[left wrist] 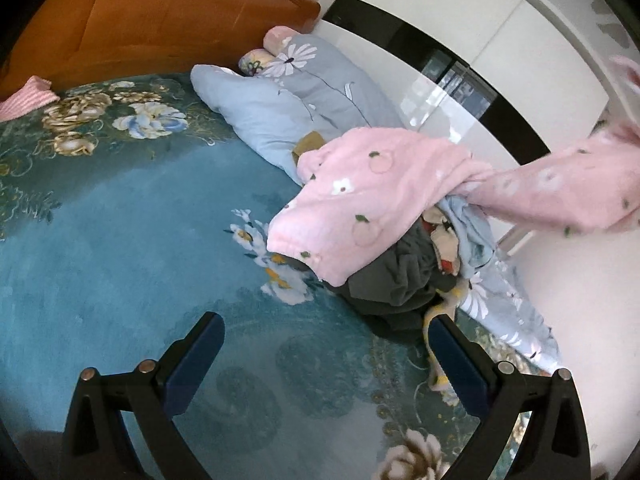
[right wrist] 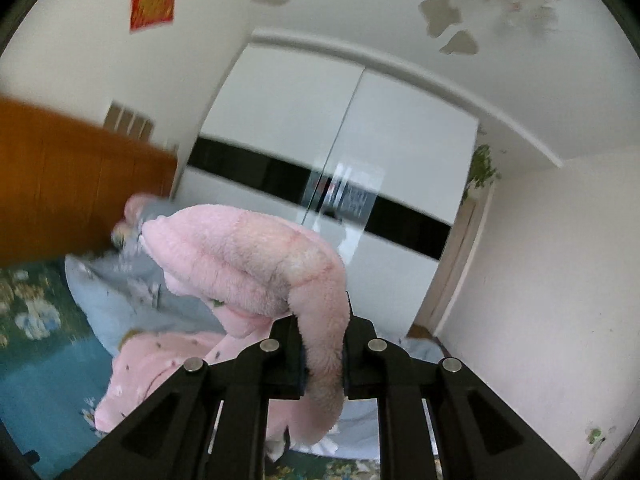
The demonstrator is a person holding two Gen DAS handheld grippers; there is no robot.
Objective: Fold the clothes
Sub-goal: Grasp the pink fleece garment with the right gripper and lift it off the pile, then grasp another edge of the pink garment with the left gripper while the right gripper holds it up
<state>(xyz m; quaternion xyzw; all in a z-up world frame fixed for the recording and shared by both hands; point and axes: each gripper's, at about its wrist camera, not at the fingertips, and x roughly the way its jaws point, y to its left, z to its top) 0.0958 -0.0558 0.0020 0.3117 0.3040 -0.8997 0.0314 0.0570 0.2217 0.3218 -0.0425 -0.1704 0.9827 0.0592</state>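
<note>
A pink fleece garment (left wrist: 380, 196) with small fruit and flower prints lies over a pile of clothes (left wrist: 404, 280) on the bed and stretches up and to the right out of the left wrist view. My right gripper (right wrist: 323, 344) is shut on a fold of this pink garment (right wrist: 256, 264) and holds it lifted above the bed; the rest hangs down to the bed. My left gripper (left wrist: 326, 344) is open and empty, low over the teal bedspread (left wrist: 120, 220), just left of the pile.
A light blue floral duvet (left wrist: 304, 92) is bunched along the bed's far side. An orange wooden headboard (left wrist: 160, 12) stands behind. A white wardrobe with a black band (right wrist: 360, 168) faces the bed. A pink striped cloth (left wrist: 28, 98) lies by the headboard.
</note>
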